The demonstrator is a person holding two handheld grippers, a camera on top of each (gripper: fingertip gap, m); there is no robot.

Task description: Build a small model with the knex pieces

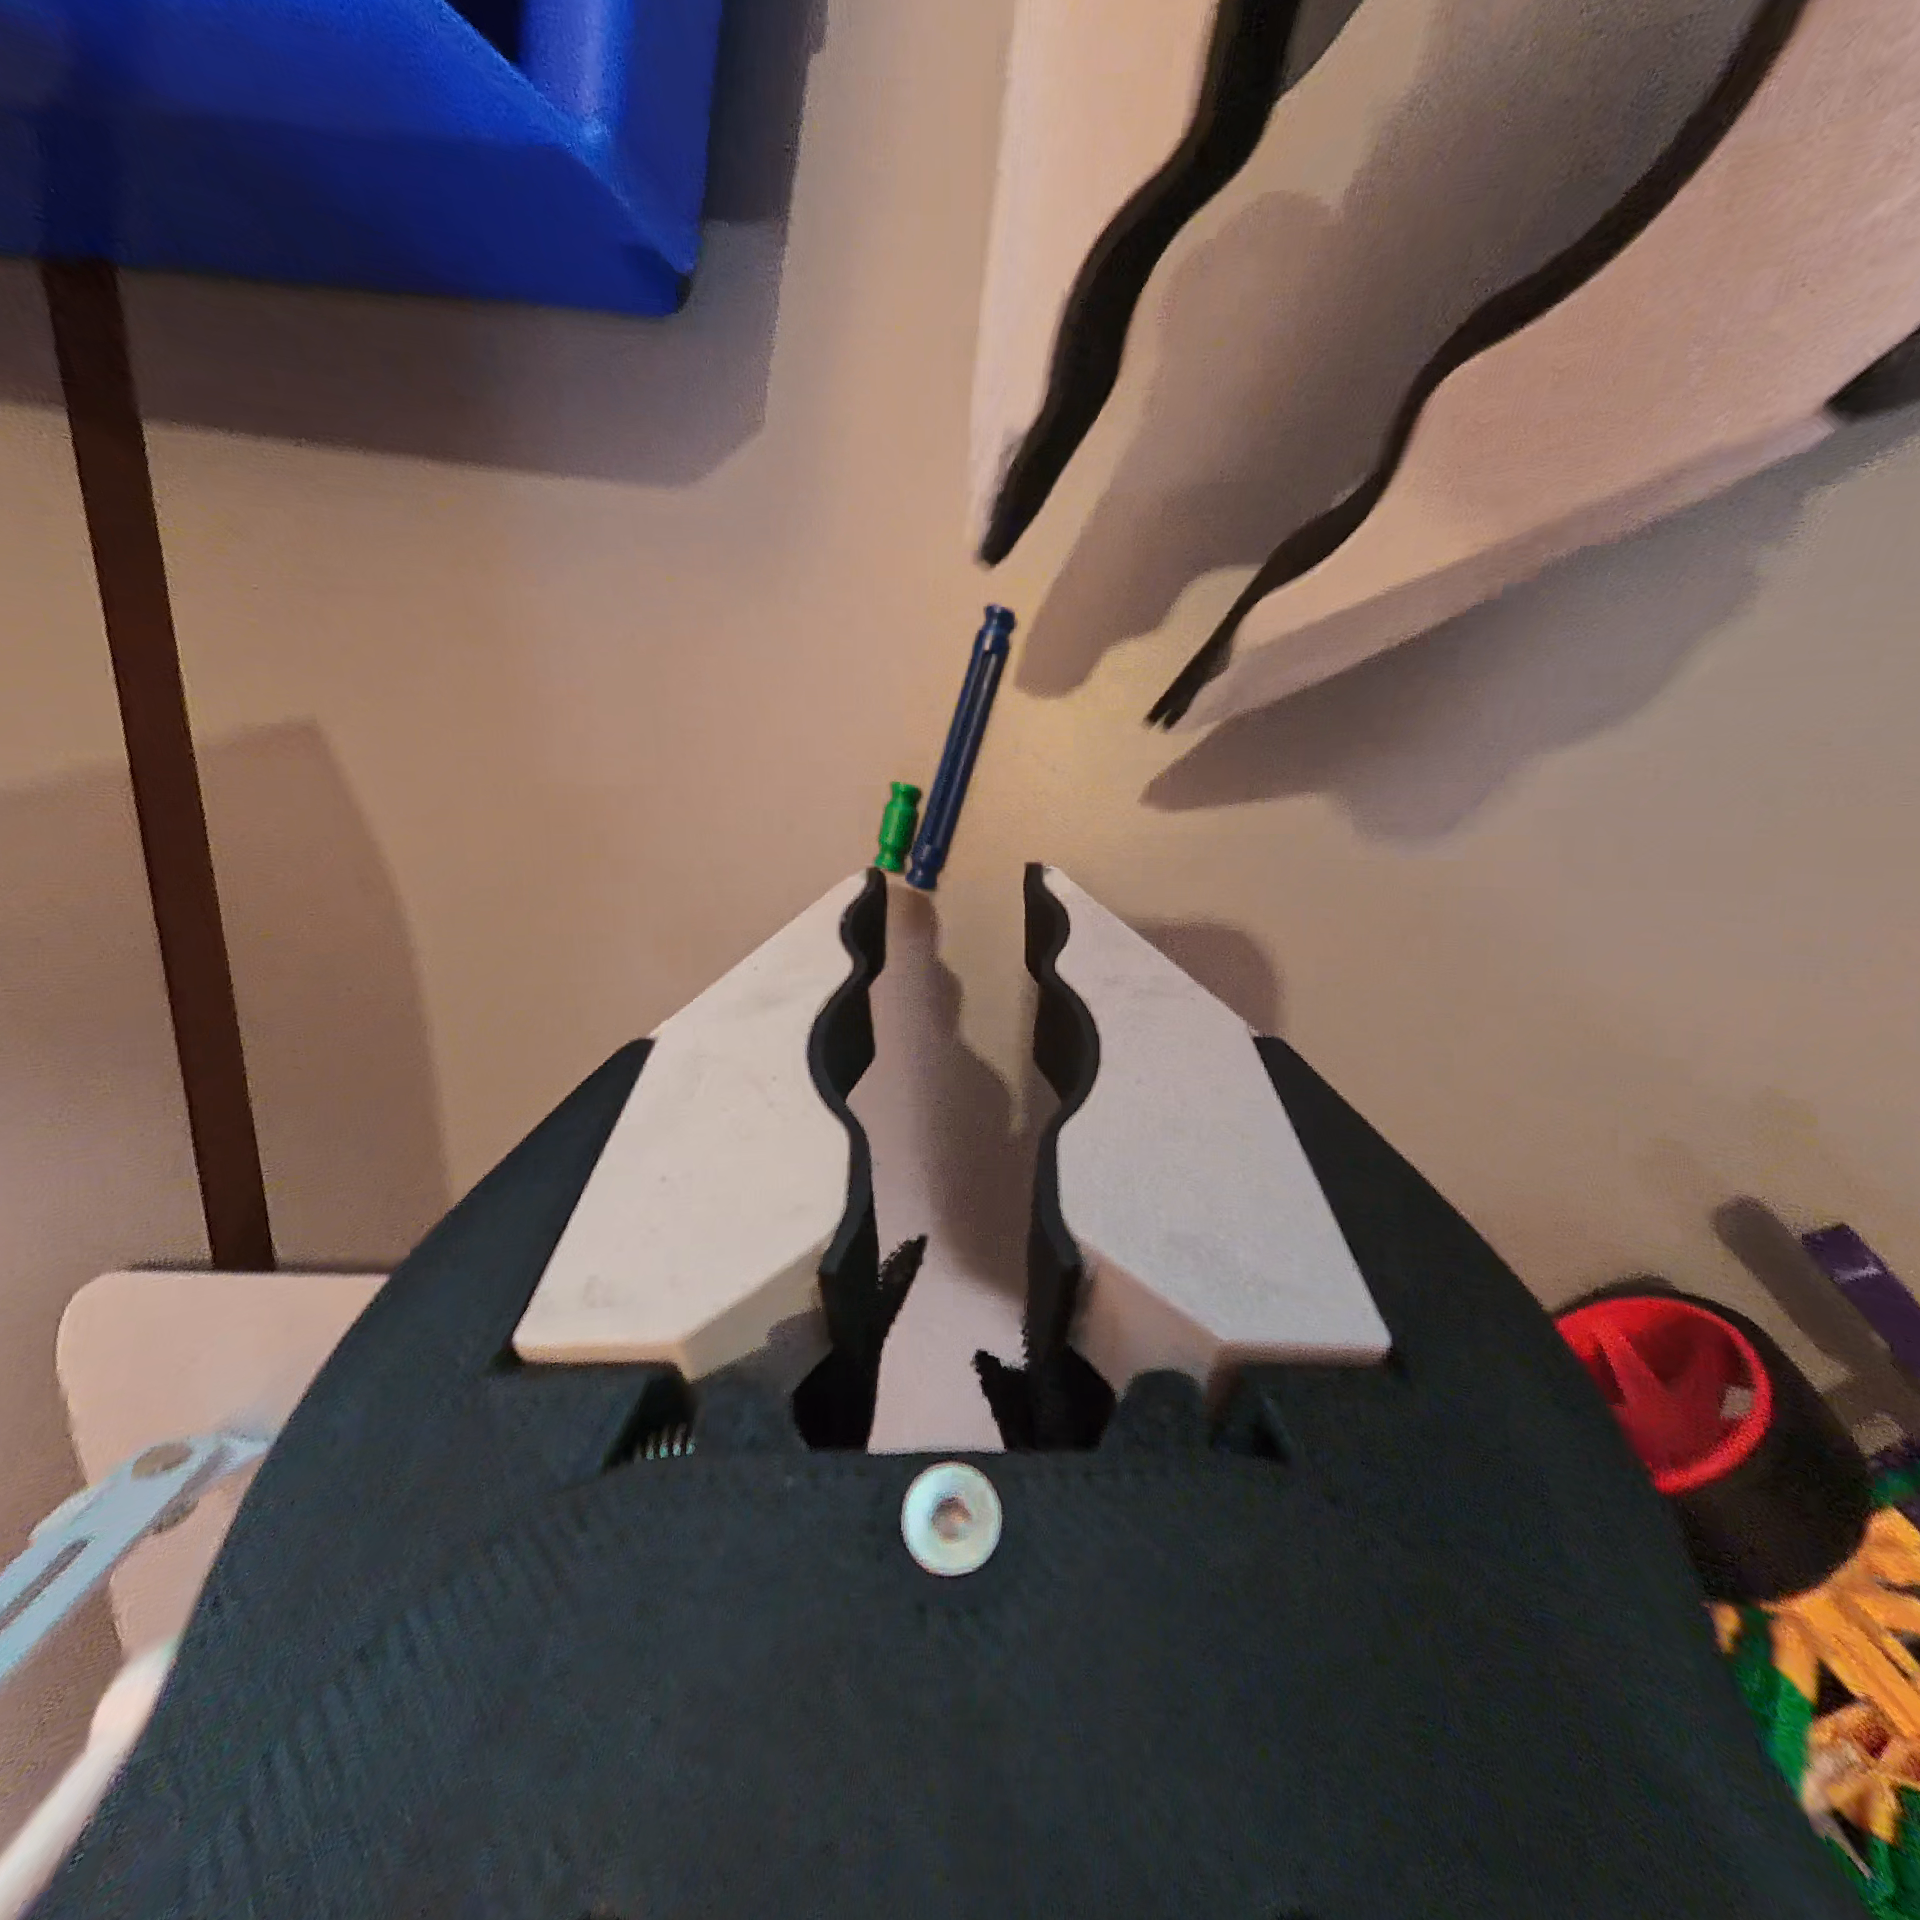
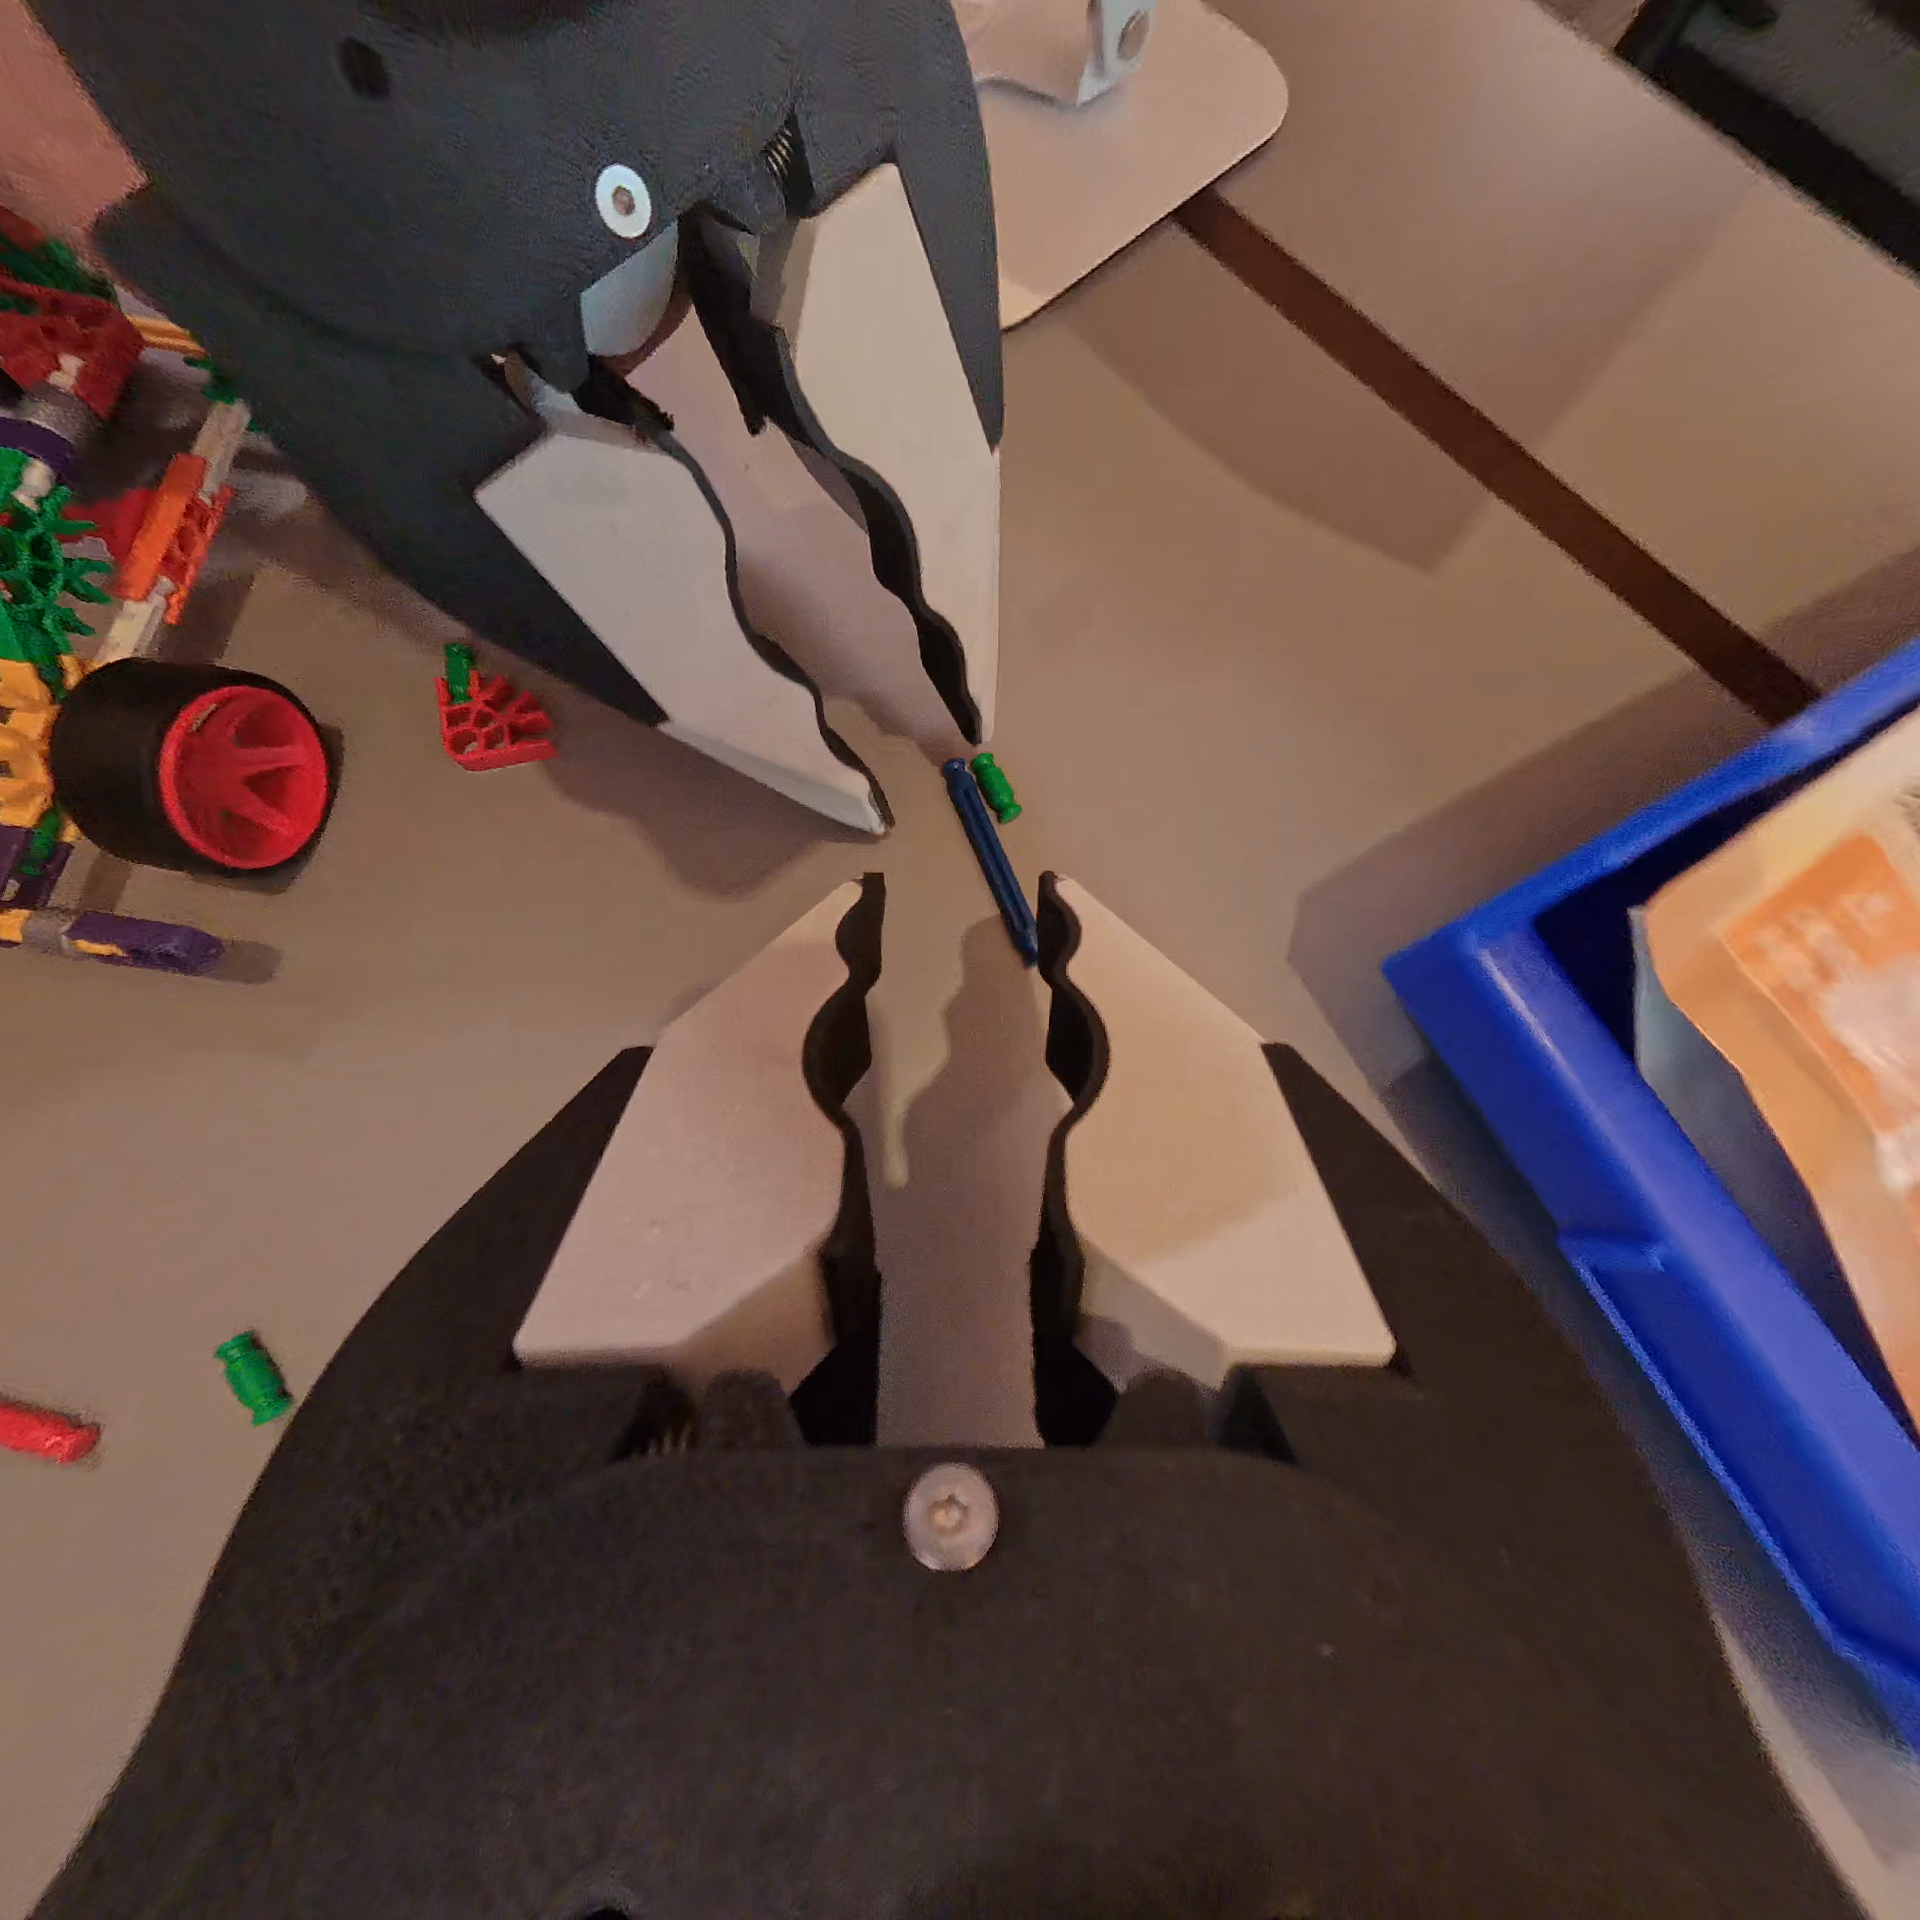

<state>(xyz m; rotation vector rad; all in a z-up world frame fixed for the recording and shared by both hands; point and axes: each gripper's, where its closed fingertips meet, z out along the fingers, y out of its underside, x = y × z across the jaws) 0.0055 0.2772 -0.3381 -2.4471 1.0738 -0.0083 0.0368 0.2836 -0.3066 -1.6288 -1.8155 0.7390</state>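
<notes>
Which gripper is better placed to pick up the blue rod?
Probably right. The right gripper is open and the blue rod ends beside its fingertip. The left gripper is open too, but the rod's end lies just ahead, near the green piece.

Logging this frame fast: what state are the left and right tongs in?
Left tongs: open, empty, tips near the green peg and blue rod.
Right tongs: open, empty, one fingertip beside the blue rod's end.

Black printed claw bodies — beige wavy-edged fingers, silver screw.
</notes>
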